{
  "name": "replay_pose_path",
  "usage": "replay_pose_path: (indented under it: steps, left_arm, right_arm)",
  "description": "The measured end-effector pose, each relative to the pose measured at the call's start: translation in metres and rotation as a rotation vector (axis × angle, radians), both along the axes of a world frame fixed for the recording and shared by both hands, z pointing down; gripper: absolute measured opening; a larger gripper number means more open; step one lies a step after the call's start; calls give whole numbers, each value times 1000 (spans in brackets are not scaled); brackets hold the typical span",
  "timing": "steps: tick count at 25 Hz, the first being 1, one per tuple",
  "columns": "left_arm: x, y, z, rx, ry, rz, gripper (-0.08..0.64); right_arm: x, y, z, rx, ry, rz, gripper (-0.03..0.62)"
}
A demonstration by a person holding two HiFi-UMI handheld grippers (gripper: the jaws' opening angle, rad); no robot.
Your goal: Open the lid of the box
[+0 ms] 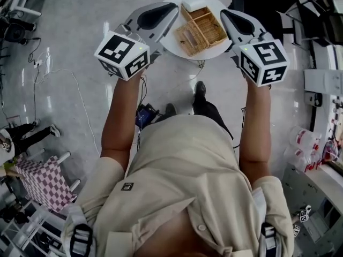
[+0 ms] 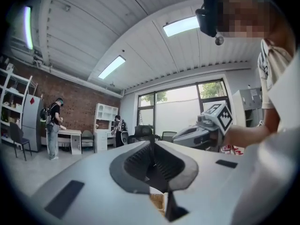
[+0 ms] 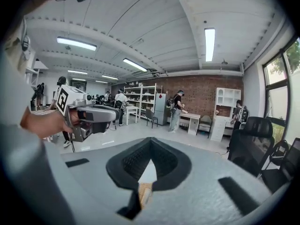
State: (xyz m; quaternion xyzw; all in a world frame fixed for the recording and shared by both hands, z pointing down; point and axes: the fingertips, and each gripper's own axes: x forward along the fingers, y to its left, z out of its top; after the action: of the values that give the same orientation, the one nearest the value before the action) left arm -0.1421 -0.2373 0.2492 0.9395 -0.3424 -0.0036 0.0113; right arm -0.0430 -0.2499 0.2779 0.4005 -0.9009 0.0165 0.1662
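The wicker box (image 1: 201, 30) sits on the round counter (image 1: 170, 46), its lid apparently open already; the left tool (image 1: 172, 6) and right tool (image 1: 224, 13) hover above, both closed and empty; little seems left.

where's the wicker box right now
Head view, top centre: the wicker box sits on the round white table, seen between the left gripper and the right gripper, with a white block at its far end.
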Motion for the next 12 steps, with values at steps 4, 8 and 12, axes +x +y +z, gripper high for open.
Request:
replay_pose_path:
  steps: [4, 8, 12]
  left_arm:
    - [-4, 15, -14, 53, -35, -8, 26]
    - [5, 23, -19, 62, -52, -5, 26]
    - [5, 34, -23, 66, -48, -3, 26]
  right_arm:
    - [-5, 15, -28, 54, -8, 10, -11]
    - [2, 24, -38, 78, -9, 16, -11]
    - [1, 37, -45, 89, -6, 19, -11]
